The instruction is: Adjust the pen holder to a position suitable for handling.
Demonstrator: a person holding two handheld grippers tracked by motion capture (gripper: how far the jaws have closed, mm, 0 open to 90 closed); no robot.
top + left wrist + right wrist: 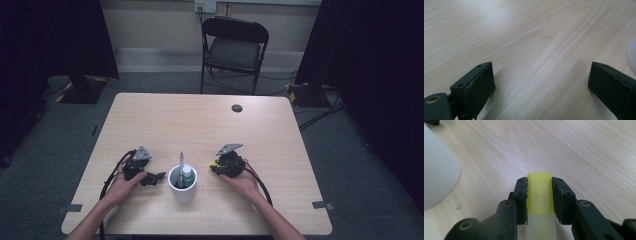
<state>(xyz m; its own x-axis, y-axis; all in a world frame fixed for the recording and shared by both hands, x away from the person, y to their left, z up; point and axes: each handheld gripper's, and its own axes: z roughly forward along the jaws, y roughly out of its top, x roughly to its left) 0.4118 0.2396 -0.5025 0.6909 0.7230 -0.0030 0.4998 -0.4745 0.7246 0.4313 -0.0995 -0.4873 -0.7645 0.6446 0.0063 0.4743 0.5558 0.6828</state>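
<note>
Light wood table (165,120) seen from above; a white cup (183,191) stands near the front edge, midway between the person's two hands; inside it a slim grey pen-like stick (181,162) stands upright, and beside that a small item with a white cap and green body (187,175), kind not clear. Left hand (121,186) rests on the table left of the cup, holding the left gripper (159,176), which points toward the cup and lies just beside it; in the left gripper view its jaws stand wide apart with bare wood grain between them, nothing held; the cup's white wall (632,56) curves in at the right edge. Right hand (243,181) rests to the right of the cup, holding the right gripper (539,182); its jaws are closed on a yellow-capped marker (540,195), yellow end poking forward past the tips, paler translucent body running back toward the camera; the cup's white side (436,172) sits to the left, near. Beyond the table, a black folding chair (235,47) on grey carpet; a dark round grommet (237,108) near the table's far edge.
</note>
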